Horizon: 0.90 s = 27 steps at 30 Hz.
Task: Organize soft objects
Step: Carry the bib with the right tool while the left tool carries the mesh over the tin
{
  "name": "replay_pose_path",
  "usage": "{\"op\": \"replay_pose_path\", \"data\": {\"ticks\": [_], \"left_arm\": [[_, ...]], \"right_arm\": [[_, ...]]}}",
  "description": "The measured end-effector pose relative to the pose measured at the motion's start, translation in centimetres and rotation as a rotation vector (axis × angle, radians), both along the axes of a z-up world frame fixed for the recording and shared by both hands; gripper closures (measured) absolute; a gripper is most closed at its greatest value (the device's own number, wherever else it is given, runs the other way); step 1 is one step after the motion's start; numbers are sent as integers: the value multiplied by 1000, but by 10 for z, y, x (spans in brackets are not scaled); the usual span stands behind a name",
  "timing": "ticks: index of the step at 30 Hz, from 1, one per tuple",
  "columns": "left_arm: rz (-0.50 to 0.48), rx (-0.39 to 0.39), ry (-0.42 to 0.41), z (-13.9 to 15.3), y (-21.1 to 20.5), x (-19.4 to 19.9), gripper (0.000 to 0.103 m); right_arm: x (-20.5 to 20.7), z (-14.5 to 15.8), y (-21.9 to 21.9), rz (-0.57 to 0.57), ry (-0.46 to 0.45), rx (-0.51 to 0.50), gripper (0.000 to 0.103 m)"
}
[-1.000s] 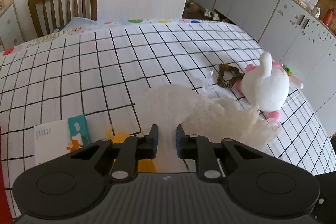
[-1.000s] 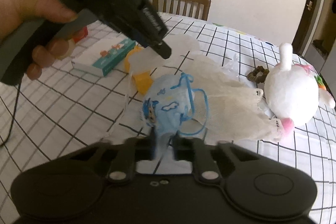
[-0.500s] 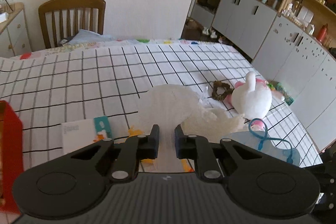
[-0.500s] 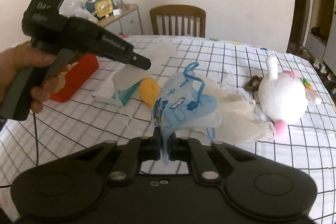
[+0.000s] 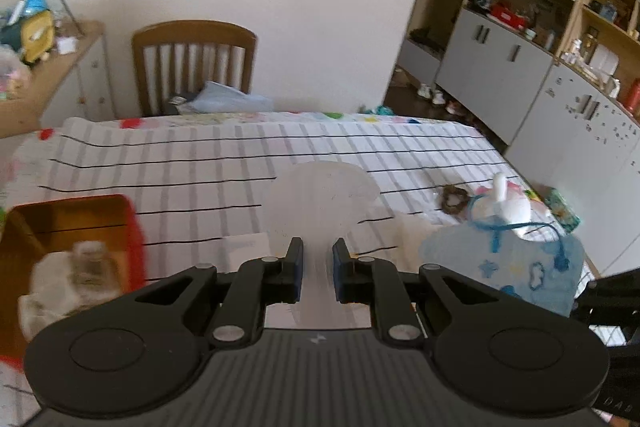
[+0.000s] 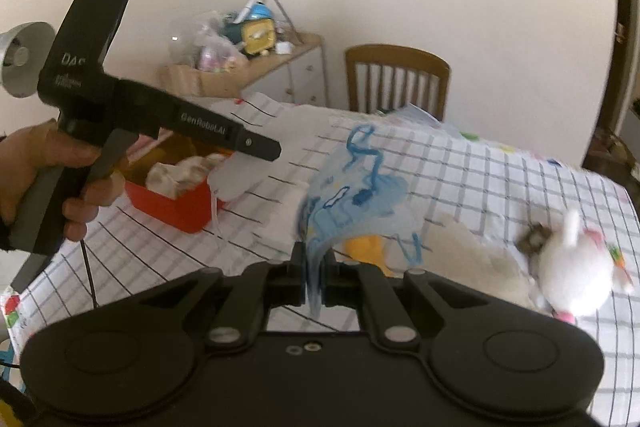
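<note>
The right gripper [image 6: 314,277] has its jaws pinched on a blue printed mask [image 6: 352,203], lifted off the checked tablecloth [image 6: 500,187]. The left gripper [image 5: 316,265] grips a white mask [image 5: 320,195] between nearly closed jaws. Left of both sits a red box [image 5: 132,227] holding soft things. Far right, a white plush rabbit [image 6: 572,259] lies beside a cream lace cloth [image 6: 480,251].

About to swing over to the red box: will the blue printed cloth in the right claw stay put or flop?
Blue cloth likely floppy: it drapes from the right claw. Probably light. Its loose strings may snag.
</note>
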<state>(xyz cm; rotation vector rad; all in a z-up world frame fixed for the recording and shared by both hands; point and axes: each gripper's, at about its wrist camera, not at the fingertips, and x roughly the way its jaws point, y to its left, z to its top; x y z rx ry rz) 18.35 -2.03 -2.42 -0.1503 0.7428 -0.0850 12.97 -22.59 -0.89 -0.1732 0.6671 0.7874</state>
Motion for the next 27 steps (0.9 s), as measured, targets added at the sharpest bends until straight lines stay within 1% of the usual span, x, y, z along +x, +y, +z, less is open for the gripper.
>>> {"op": "replay_pose_path", "data": {"ticks": [7,14,21,27], "left_arm": [[77,22,-6,4,46,-24,88],[144,45,-9,7,93,-43,88],[202,92,2,12,137,-49,88],[228,143,27,7,168,-42,88]], "right_arm": [[0,10,53,92,-34,-3,98],[0,16,101,152,-42,7,98],[18,25,141,186,-25,40,98],[34,21,186,217,21,67,98]]}}
